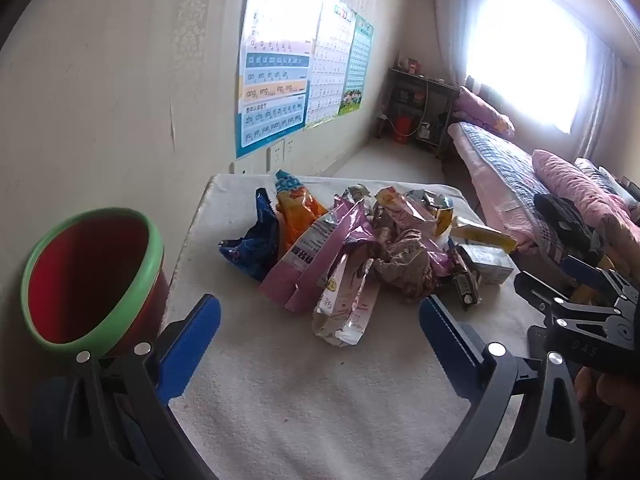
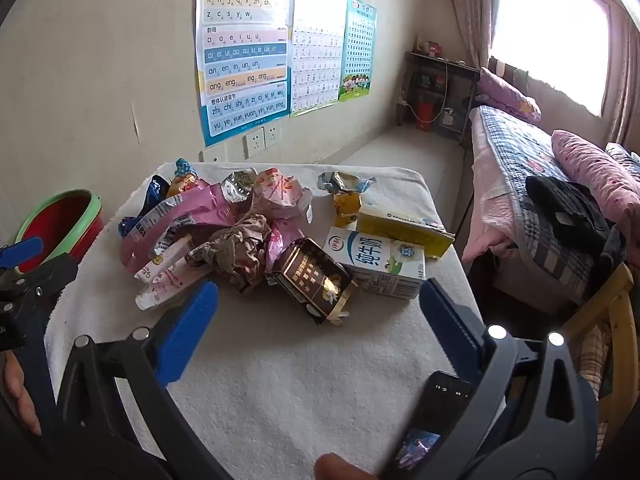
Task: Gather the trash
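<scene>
A heap of trash lies on a table covered by a white cloth [image 1: 304, 392]: pink wrappers [image 1: 316, 252], a blue bag [image 1: 252, 244], an orange bag [image 1: 296, 208], crumpled brown paper [image 2: 236, 248], a dark brown box [image 2: 312, 280], a white milk carton [image 2: 380, 264] and a yellow box [image 2: 400, 228]. A red bin with a green rim [image 1: 92, 272] stands off the table's left side. My left gripper [image 1: 320, 320] is open just short of the pink wrappers. My right gripper [image 2: 320, 304] is open with the brown box's near end between its fingers, untouched.
Posters [image 2: 244, 48] and wall sockets [image 2: 260, 140] are on the wall behind the table. A bed with pink and plaid bedding [image 2: 540, 184] runs along the right, with a dark shelf [image 2: 440, 92] beyond it. A wooden chair frame [image 2: 608, 320] stands at the right.
</scene>
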`<state>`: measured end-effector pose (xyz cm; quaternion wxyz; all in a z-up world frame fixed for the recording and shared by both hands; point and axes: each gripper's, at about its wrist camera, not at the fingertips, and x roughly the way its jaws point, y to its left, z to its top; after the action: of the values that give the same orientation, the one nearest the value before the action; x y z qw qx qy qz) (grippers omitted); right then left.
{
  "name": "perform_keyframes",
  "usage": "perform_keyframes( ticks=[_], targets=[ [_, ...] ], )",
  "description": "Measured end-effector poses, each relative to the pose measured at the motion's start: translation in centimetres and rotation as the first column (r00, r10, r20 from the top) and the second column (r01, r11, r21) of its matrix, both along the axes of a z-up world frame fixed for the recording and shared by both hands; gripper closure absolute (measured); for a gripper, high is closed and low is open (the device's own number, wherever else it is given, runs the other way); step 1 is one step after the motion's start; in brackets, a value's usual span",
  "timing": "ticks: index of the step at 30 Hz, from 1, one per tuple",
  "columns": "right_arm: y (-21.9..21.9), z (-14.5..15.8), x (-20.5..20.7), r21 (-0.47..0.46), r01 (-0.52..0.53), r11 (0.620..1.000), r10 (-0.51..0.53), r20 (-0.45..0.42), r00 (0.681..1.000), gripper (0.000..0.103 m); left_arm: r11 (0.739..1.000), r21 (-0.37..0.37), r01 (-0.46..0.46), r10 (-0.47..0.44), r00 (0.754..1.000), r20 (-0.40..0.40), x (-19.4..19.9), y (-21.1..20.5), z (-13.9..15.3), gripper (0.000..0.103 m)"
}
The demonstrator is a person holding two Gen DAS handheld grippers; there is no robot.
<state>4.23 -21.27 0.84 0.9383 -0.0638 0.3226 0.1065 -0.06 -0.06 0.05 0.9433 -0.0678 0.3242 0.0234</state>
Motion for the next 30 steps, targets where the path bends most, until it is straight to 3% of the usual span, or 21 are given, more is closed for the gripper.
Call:
perform_keyframes(
  ticks=[5, 11, 30],
  targets=[
    [-0.17, -0.47, 0.17, 0.001, 0.003, 1.0, -0.003, -0.007, 1.0, 0.003, 0.999, -0.035, 0.008, -0.009, 1.0, -0.027, -0.11, 0.38, 0.07, 0.008],
    [-0.07, 0.47, -0.38, -0.009, 0.007, 1.0, -0.007, 0.006, 1.0, 0.004, 0.999, -0.023, 0.023, -0.024, 0.999, -0.024, 0.08, -0.14, -0.19, 0.008],
    [0.09, -0.4, 0.04, -0.032, 0.003, 0.999, -0.003, -0.012, 1.0, 0.004, 0.999, -0.032, 0.021, -0.022, 0.999, -0.034, 0.26, -0.17, -0.5, 0.008]
  ],
)
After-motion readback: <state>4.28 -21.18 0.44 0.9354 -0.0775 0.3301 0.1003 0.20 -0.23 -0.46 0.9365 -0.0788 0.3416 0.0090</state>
